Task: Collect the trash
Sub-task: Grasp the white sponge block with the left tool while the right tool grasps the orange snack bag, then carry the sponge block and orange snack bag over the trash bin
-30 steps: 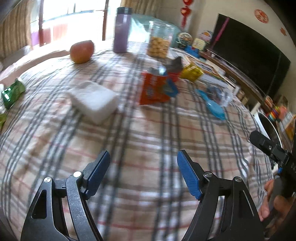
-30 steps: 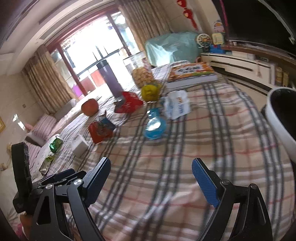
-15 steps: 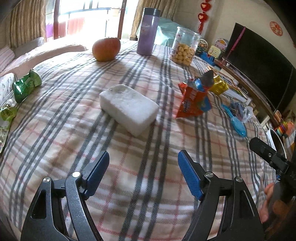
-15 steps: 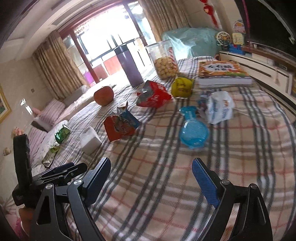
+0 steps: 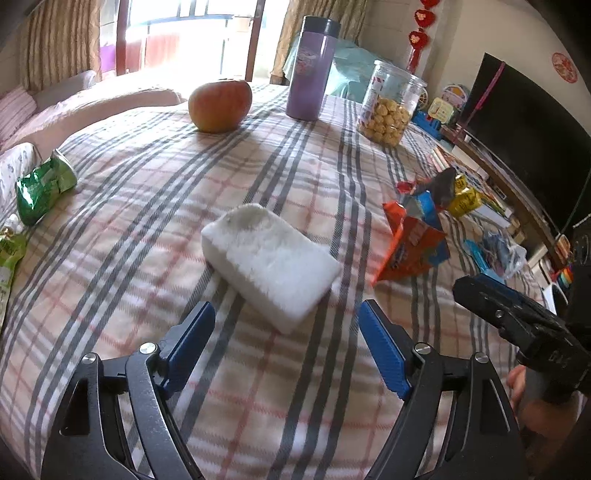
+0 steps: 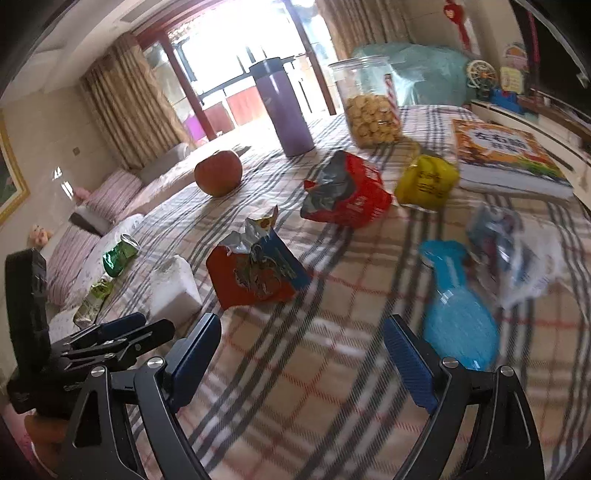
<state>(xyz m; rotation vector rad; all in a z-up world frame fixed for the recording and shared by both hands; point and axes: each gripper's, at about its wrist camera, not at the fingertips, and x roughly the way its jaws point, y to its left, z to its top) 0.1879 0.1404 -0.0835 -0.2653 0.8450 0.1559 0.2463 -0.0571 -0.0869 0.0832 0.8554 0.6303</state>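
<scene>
plaid tablecloth holds every wrapper uncollected, orange packet mid-table, green ones at its left edge, while left gripper and right gripper gape empty.

A home living room: beige pleated curtains flank a bright balcony door, a striped pink sofa lines the wall, and a black flat television faces the plaid-clothed desk.

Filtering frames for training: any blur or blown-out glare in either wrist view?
Left wrist: mostly sharp, white foam block crisp; window blown out, fisheye bends the edges. Right wrist: motion blur low and right, smearing the blue plastic bottle and clear plastic bag; window overexposed.
</scene>
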